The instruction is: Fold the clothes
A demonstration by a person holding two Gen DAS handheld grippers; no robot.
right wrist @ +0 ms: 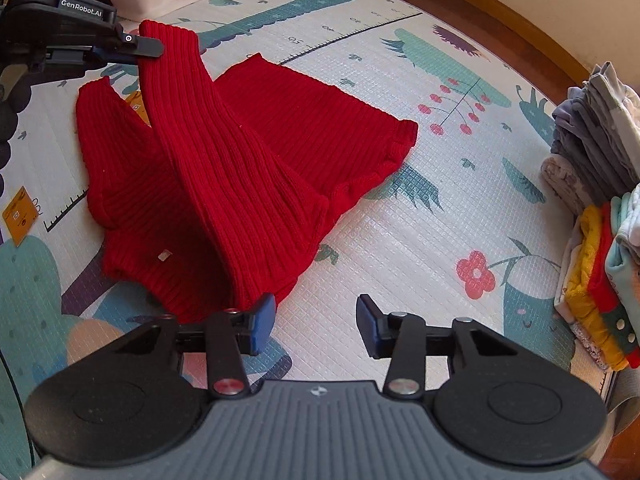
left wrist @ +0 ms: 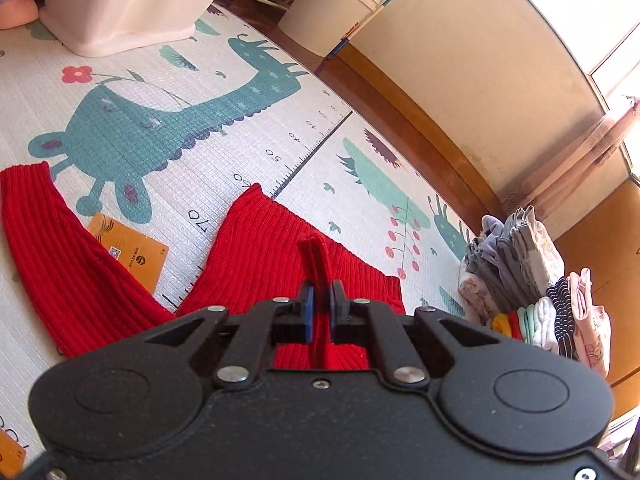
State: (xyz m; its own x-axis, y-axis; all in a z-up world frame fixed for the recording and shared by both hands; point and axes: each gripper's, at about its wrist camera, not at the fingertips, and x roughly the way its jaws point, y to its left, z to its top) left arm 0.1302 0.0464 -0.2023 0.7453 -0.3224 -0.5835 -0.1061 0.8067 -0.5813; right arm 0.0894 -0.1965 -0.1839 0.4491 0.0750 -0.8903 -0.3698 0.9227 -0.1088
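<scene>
A red ribbed sweater (right wrist: 256, 168) is spread on a play mat (right wrist: 400, 240) on the floor, with its body flat and its hem toward the far side. One sleeve (right wrist: 180, 92) is pinched at the cuff by the left tool (left wrist: 319, 300), whose pads are clenched on the knit, and is lifted clear of the mat and drawn across the body. It is judged that the sleeve is held this way so that it can be laid inward over the torso, narrowing the garment before it is folded in half. The other sleeve (right wrist: 104, 120) is left lying on the mat beside the body.

The right tool (right wrist: 316, 320) is released, its jaws wide apart and nothing between them; it is kept low just beside the near edge of the sweater, probably to pin or take that edge next. Folded clothes (right wrist: 596, 152) are stacked at the right, well apart, presumably as the pile of finished items.
</scene>
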